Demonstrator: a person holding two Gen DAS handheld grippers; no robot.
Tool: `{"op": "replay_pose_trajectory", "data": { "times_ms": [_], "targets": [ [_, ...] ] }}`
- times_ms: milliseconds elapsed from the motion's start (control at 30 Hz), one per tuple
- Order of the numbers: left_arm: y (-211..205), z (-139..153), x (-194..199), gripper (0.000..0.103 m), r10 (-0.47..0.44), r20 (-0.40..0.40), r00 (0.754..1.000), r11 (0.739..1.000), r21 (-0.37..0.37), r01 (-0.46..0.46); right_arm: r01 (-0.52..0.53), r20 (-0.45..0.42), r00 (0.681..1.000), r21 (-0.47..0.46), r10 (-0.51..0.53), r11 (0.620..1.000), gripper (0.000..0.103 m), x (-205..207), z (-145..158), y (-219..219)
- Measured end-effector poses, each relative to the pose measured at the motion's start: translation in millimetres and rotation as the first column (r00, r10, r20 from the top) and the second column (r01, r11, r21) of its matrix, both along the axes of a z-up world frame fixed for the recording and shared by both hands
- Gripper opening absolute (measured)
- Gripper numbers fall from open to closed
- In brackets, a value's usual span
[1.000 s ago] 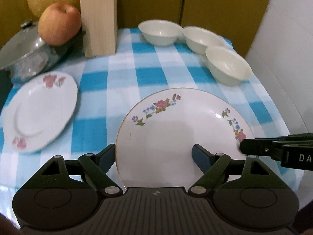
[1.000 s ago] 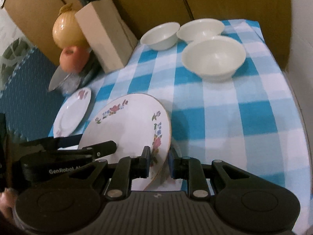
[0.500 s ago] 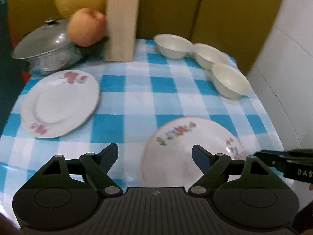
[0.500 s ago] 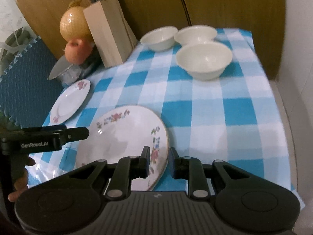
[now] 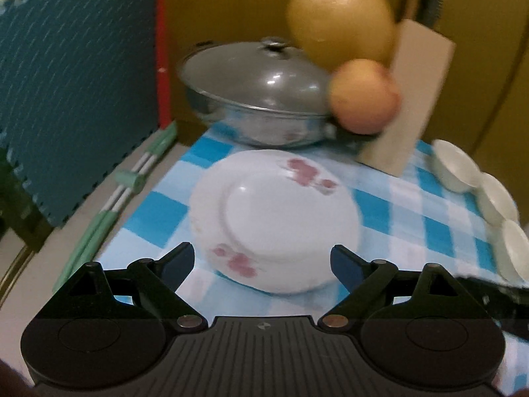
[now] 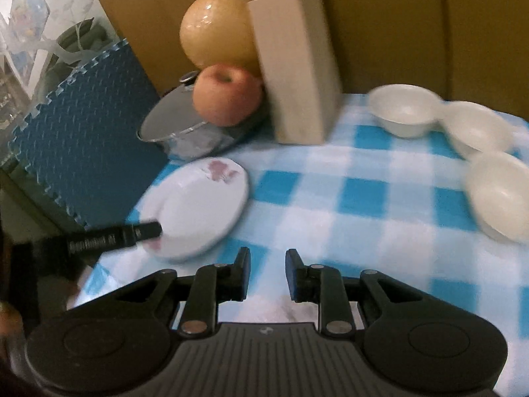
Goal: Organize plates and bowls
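A small white plate with pink flowers lies on the blue checked cloth, left of centre. My left gripper hovers at its near rim. Its jaws are opening wide, the rim lies between the tips, and the pads do not touch it. In the right wrist view one left finger reaches over that plate. My right gripper stands over the cloth with a narrow gap and nothing between its tips. A pale patch under it may be the large floral plate. Three white bowls sit at the right.
A lidded steel pot, an apple, a big yellow fruit and a wooden knife block crowd the back. A blue foam mat stands past the table's left edge, beside green and white sticks.
Both views swung left from the large floral plate to the small pink-flowered plate. The large plate's rim is no longer between the right fingers. The left jaws stand wider.
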State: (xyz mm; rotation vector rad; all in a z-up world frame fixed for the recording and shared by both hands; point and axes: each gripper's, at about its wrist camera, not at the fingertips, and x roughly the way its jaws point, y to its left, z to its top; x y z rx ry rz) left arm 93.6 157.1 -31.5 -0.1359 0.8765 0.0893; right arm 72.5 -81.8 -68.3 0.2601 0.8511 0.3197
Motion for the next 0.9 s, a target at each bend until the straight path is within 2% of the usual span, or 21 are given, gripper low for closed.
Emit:
{"op": "replay_pose_trajectory", "data": {
  "times_ms": [133,267,433,533,667,733,833,900],
  "targets": [
    [23.8,-11.6,18.1,0.093,0.053,0.004,0.999,0.998,0.023,-0.053,-0.003,-0.024,1.000,0.011,0.003,1.000,0.018,41.7,-12.8,27.1],
    [45.5,-27.6,32.4,0.093,0.055,-0.039,0.998,0.996,-0.064,-0.058,-0.005,-0.075,0.997,0.018,0.006,1.000,0.018,72.2,-29.5,42.2],
    [51.5,-40.2,48.6,0.093,0.050,-0.034,0.998,0.995,-0.087,-0.052,-0.005,-0.091,0.996,-0.014,0.004,1.000,0.018,95.0,-44.2,53.1],
    [52.5,-49.9,61.6,0.092,0.030,-0.043,0.999,0.993,-0.116,-0.035,-0.003,-0.100,0.995,0.023,0.005,1.000,0.019,103.2,-52.0,51.3],
    [35.6,-52.8,66.3,0.094,-0.030,-0.029,0.999,0.999,-0.032,0.029,-0.024,-0.090,0.995,0.073,0.030,0.997,0.019,111.8,-58.5,51.0],
    [26.1,-58.0,68.9,0.100,-0.072,-0.024,0.997,0.997,0.026,0.072,-0.055,-0.081,0.995,0.078,0.061,0.995,0.019,114.3,-60.2,55.2],
    [24.1,-60.4,70.0,0.102,-0.093,-0.011,0.996,0.995,0.027,0.093,-0.082,-0.066,0.994,0.059,0.086,0.995,0.021,114.6,-59.3,60.7],
    [25.7,-60.4,71.5,0.101,-0.095,-0.011,0.995,0.995,0.025,0.095,-0.091,-0.060,0.994,0.058,0.095,0.994,0.018,115.2,-59.6,59.3]
  ]
}}
